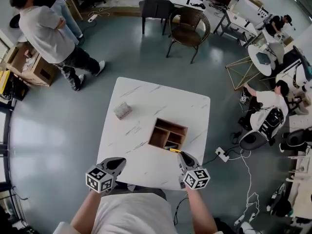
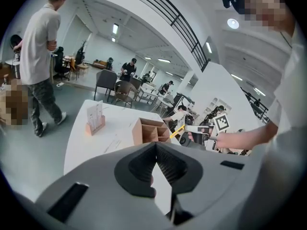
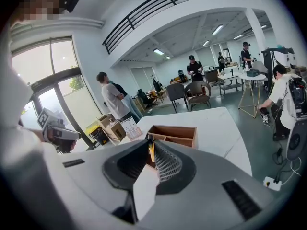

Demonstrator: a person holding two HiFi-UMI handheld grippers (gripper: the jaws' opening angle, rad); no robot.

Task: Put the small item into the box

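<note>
Pinching yellow item (image 1: 174, 150) beside wooden box (image 1: 170, 123)

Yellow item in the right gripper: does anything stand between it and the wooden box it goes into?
Nothing visible does. The right gripper holds the yellow item right at the near edge of the open-topped wooden box; the left gripper is off to the side, shut and empty.
</note>
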